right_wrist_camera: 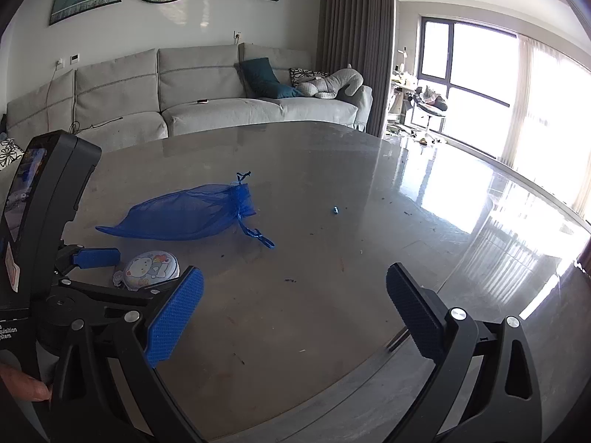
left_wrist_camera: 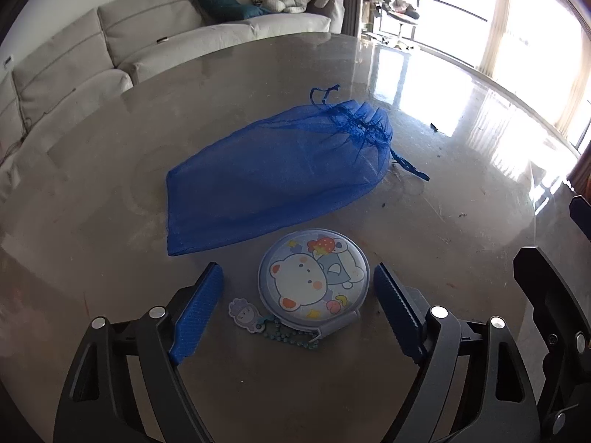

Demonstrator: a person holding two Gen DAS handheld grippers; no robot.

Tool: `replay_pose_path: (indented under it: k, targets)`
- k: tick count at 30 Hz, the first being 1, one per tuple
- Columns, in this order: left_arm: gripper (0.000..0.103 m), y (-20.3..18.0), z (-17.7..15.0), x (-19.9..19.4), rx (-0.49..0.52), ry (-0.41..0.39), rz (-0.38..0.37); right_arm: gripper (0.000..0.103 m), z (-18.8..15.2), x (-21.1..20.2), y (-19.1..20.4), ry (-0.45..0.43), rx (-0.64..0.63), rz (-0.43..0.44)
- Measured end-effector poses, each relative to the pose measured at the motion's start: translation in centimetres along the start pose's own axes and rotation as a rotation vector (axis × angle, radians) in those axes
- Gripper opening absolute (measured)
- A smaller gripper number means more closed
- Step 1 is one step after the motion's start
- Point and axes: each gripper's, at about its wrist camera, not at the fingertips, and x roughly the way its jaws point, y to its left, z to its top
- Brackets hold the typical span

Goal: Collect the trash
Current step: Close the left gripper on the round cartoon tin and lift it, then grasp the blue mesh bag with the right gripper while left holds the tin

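Straddling the round cartoon case [left_wrist_camera: 314, 275] on the tabletop [left_wrist_camera: 110, 147] at 6 o'clock of the blue mesh bag [left_wrist_camera: 280, 173], the left gripper [left_wrist_camera: 299, 284] jaws, released like the right gripper [right_wrist_camera: 295, 295], may skid off its slick lid or snag the bead chain [left_wrist_camera: 291, 334].

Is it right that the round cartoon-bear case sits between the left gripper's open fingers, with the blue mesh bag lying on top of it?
Not quite. In the left wrist view the blue mesh bag lies flat on the table beyond the round cartoon-bear case, not on it. The rest holds.
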Motion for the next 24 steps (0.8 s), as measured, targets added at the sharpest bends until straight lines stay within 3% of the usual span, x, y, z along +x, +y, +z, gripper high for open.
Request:
replay_pose_path:
  k: [1, 6, 11, 18, 24]
  targets:
    - [0.056, -0.1, 0.0, -0.3, 0.005, -0.004, -0.005, 0.098, 0.1, 0.0, -0.1, 0.0, 0.004, -0.002]
    - [0.055, 0.2, -0.1, -1.1, -0.026, 0.0, -0.064, 0.098, 0.3, -0.3, -0.1, -0.002, 0.008, -0.002]
    - [0.055, 2.3, 0.7, -3.6, -0.068, -0.074, -0.003, 0.098, 1.2, 0.3, 1.2, 0.001, -0.013, 0.025]
    - [0.055, 5.7, 1.0, -6.1, -0.11, -0.152, 0.141, 0.098, 3.1, 2.5, 5.3, 0.017, -0.065, 0.101]
    - [0.055, 7.8, 0.9, -5.5, -0.151, -0.135, 0.133, 0.098, 3.8, 5.9, 8.9, 0.152, -0.166, 0.137]
